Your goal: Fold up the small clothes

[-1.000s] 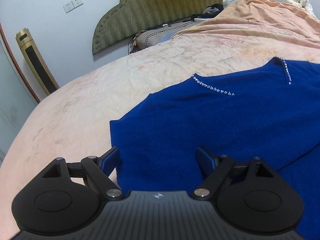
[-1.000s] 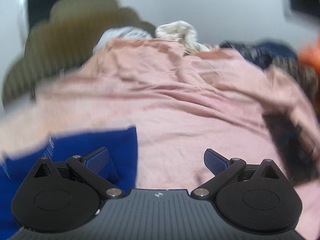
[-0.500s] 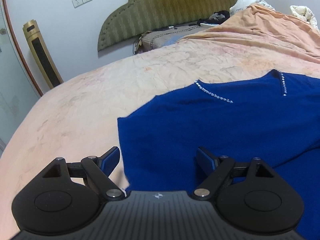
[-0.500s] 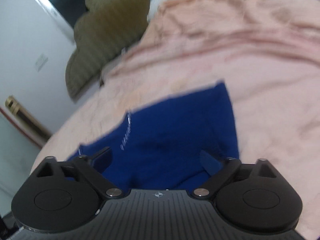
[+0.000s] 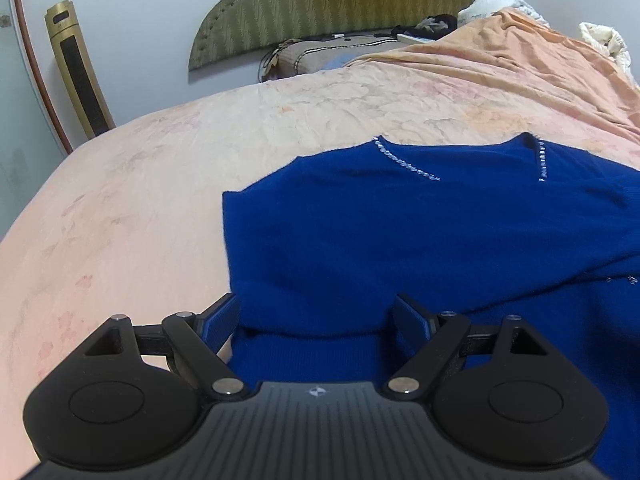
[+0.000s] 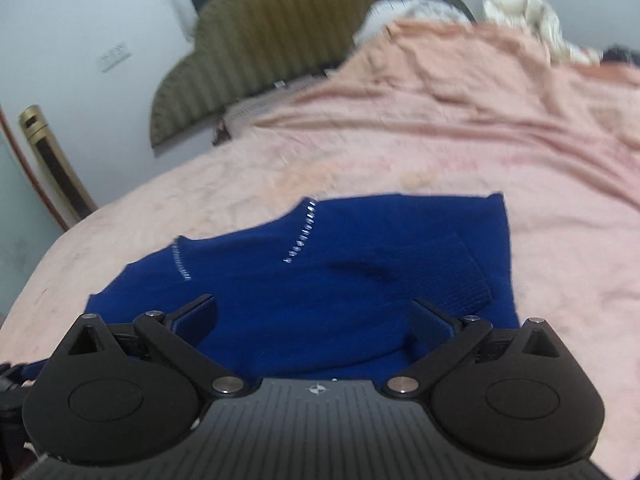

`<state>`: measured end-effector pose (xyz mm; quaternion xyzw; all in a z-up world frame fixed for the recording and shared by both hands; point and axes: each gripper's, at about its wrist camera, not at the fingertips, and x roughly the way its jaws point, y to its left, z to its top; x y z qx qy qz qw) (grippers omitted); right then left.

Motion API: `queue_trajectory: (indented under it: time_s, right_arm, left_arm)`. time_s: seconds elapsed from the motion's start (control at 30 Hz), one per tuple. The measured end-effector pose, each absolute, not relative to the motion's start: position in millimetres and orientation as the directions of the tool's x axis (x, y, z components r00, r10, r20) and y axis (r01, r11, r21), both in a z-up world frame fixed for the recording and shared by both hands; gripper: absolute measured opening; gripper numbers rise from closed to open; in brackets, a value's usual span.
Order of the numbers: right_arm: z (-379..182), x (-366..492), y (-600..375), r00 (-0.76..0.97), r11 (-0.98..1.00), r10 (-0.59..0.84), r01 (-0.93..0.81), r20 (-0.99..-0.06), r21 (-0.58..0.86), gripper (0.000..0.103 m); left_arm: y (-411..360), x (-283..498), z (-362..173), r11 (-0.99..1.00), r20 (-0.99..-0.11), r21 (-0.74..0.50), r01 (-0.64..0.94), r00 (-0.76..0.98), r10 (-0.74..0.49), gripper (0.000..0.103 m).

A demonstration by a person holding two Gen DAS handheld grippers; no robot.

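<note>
Left wrist view: the left gripper (image 5: 316,316) fills the bottom of the frame with its jaws spread wide and nothing pinched between them. The blue sweater (image 5: 420,240) lies spread on the pink bedspread (image 5: 160,184), covering the centre and right of the frame. Its left edge runs down just inside the left finger (image 5: 220,320), so a folded hem of the knit sits in the gap between the fingers, though the pads do not press on it. A row of rhinestones (image 5: 404,162) trims the neckline in the upper middle. Behind, an olive headboard (image 5: 340,4) stands against the wall at the top.

Right wrist view, somewhat blurred: the right gripper (image 6: 314,318) is likewise wide apart and holds nothing. The sweater (image 6: 340,264) occupies the lower centre, reaching down between and under both fingers. A ribbed cuff (image 6: 470,284) lies just above the right finger (image 6: 432,324). A rumpled peach blanket (image 6: 500,92) fills the upper right.
</note>
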<state>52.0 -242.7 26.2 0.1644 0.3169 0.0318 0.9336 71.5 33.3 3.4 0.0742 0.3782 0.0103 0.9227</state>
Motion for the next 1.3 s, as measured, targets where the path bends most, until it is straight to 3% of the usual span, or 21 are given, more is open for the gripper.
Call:
queue_trajectory:
  time_s: [0.33,0.57,0.73,0.93,0.97,1.03,1.07,1.1,1.17,1.2,1.23,1.3]
  right_arm:
    - [15,-9,-238,0.766,0.951,0.173,0.033,-0.619,0.307,0.103]
    - [23,-56,-246,0.794,0.968,0.173,-0.029,-0.583,0.248,0.101]
    - [20,-89,-265,0.776,0.982,0.136,-0.023,-0.616,0.188,0.102]
    - [-3,-114,-298,0.727,0.953,0.203,0.008,-0.656,0.304,0.098]
    - [-6,-117,-298,0.72,0.948,0.226,-0.007,-0.656,0.318,0.093]
    - [-11,-121,-294,0.713,0.944,0.257,-0.041,-0.653,0.328,0.084]
    - [-12,-123,-290,0.715,0.95,0.251,-0.052,-0.652,0.309,0.081]
    - [-12,-124,-286,0.719,0.958,0.237,-0.062,-0.654,0.28,0.071]
    - [-12,-122,-281,0.724,0.963,0.229,-0.073,-0.651,0.258,0.04]
    - [-12,-121,-282,0.727,0.961,0.229,-0.063,-0.647,0.269,0.014]
    - [-12,-118,-283,0.728,0.958,0.231,-0.055,-0.645,0.281,0.007]
    - [-10,-115,-284,0.739,0.956,0.236,-0.061,-0.631,0.286,0.007]
  left_arm:
    - [32,34,4,0.985,-0.689,0.171,0.035,0.719,0.094,0.084]
    - [59,1,9,0.982,-0.675,0.174,0.072,0.735,0.065,0.084]
    - [114,-18,5,0.986,-0.741,0.026,0.163,0.665,-0.091,0.084]
    - [143,-26,-9,0.973,-0.773,-0.127,0.191,0.596,-0.218,0.083]
    - [141,-27,-9,0.974,-0.767,-0.118,0.195,0.605,-0.214,0.082]
    - [134,-28,-10,0.971,-0.763,-0.105,0.216,0.609,-0.218,0.064]
    - [129,-28,-9,0.969,-0.76,-0.097,0.227,0.612,-0.22,0.049]
    - [125,-28,-8,0.967,-0.759,-0.091,0.239,0.612,-0.223,0.028]
    - [119,-25,-7,0.962,-0.763,-0.107,0.252,0.599,-0.242,0.008]
    - [116,-23,-6,0.962,-0.762,-0.116,0.246,0.599,-0.245,0.007]
    - [113,-22,-4,0.965,-0.758,-0.108,0.238,0.609,-0.236,0.006]
    - [107,-20,0,0.971,-0.74,-0.076,0.227,0.639,-0.208,0.006]
